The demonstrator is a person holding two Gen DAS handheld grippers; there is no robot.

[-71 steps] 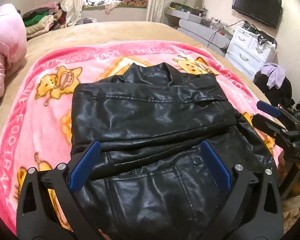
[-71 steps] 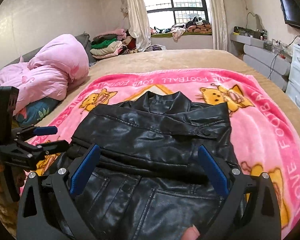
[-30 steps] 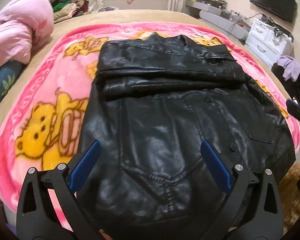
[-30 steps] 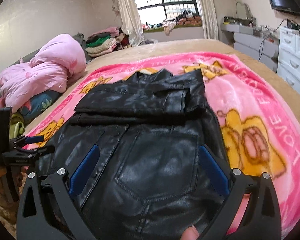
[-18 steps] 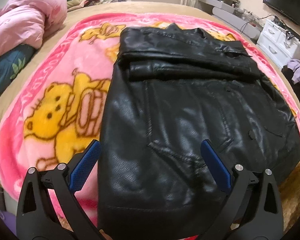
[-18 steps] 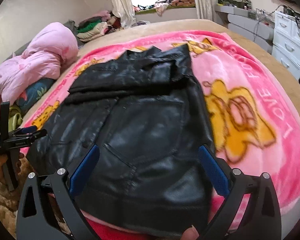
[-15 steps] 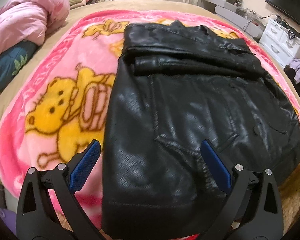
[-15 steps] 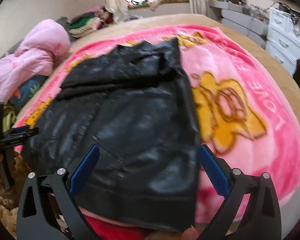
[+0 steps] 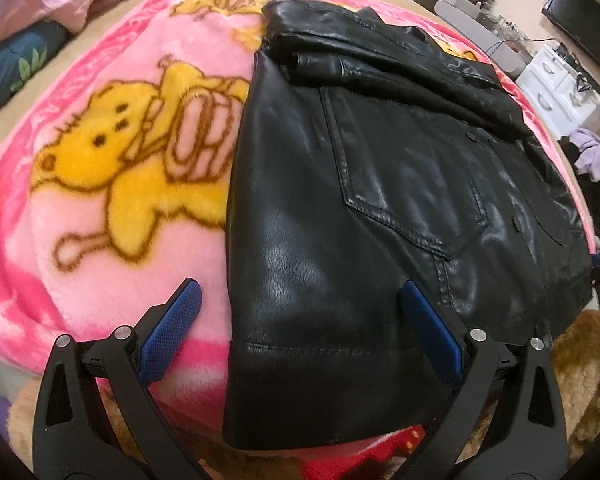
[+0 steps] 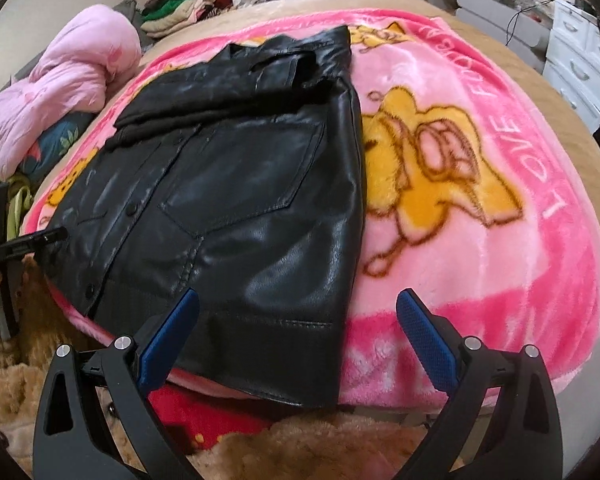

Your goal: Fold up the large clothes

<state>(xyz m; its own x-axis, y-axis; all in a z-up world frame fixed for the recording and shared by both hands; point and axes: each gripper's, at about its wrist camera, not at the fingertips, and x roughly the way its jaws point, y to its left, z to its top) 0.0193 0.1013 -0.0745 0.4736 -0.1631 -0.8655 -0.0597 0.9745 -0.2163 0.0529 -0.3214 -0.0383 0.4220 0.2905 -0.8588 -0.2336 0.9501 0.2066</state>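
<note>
Black leather jacket (image 9: 364, 208) is laid flat on pink cartoon blanket (image 9: 112, 184) over the bed, sleeves folded across the chest. Left gripper (image 9: 300, 320) and right gripper (image 10: 298, 322) are held above its hem, jaws spread wide, nothing gripped.

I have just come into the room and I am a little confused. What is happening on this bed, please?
A person is folding a black leather jacket on a pink cartoon blanket, holding a gripper in each hand. The sleeves already lie folded across the chest. The left gripper and the right gripper both hover open near the jacket's hem at the bed's near edge, holding nothing.
</note>
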